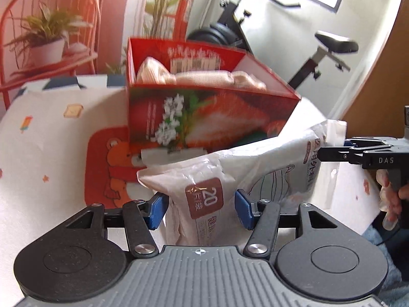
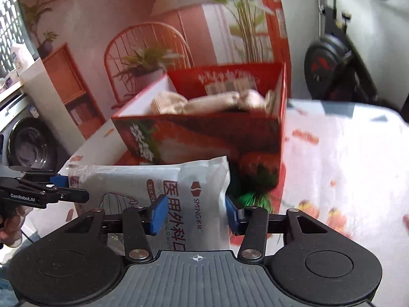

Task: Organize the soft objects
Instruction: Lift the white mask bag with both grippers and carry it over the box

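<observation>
Both tools, left tool [image 1: 202, 208] and right tool [image 2: 195, 213], are clenched on opposite ends of the white plastic mask packet [image 1: 258, 168], hanging just near of the red strawberry-print cardboard box [image 1: 204, 117], so I'd keep it level and clear the near wall before letting go.

Orange wire chair [image 1: 51, 25]; exercise bike [image 1: 281, 38]; washing machine [image 2: 28, 143]

Bright daylight, motion blur, fisheye warp at edges.
</observation>
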The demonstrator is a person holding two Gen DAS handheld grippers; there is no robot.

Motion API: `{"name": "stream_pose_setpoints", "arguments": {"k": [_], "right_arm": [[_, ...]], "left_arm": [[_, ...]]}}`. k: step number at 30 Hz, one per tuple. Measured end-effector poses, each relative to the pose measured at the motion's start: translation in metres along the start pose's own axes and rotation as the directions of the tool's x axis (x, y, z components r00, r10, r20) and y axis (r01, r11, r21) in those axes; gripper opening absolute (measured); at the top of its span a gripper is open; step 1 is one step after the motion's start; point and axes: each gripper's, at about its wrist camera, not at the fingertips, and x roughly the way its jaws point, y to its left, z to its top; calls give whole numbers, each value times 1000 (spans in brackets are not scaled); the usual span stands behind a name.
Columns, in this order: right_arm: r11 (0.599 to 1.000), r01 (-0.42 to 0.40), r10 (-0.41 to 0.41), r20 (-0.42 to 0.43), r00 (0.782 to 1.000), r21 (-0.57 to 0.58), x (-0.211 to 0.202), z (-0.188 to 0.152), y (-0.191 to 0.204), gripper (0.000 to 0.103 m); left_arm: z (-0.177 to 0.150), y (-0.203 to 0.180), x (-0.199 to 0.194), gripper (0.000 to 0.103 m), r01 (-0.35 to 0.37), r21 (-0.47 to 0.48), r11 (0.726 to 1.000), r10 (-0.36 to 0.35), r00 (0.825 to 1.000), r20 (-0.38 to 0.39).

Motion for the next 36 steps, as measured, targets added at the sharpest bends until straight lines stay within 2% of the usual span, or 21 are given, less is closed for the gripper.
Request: {"name": "stream_pose_setpoints", "arguments": {"k": [6, 12, 16, 23, 28, 32, 36], "right_arm": [[998, 46, -44, 76, 996, -38, -19, 13, 9, 29], [995, 67, -56, 140, 989, -69, -30, 35, 14, 25], [992, 83, -62, 197, 978, -96, -38, 58, 13, 25], [980, 144, -100, 282, 954, -141, -37, 116, -9, 25], [961, 207, -130, 362, 923, -184, -18, 162, -24, 25], [946, 261, -165, 409, 897, -191, 12, 189, -34, 25], [922, 318, -209, 408, 889, -221, 58, 205, -41, 25]], "left_arm": [[11, -5, -10, 60, -8, -40, 999, 11, 997, 79], [31, -5, -21, 60, 3, -64, 998, 7, 989, 145], [59, -3, -28, 60, 46, -100, 994, -26, 980, 199], [124, -16, -20, 60, 65, -39, 997, -51, 956, 289], [169, -22, 2, 60, 32, -8, 999, -27, 934, 357], [198, -18, 28, 60, 4, 1, 1000, -4, 920, 392], [217, 1, 51, 60, 22, -38, 999, -4, 906, 424]]}}
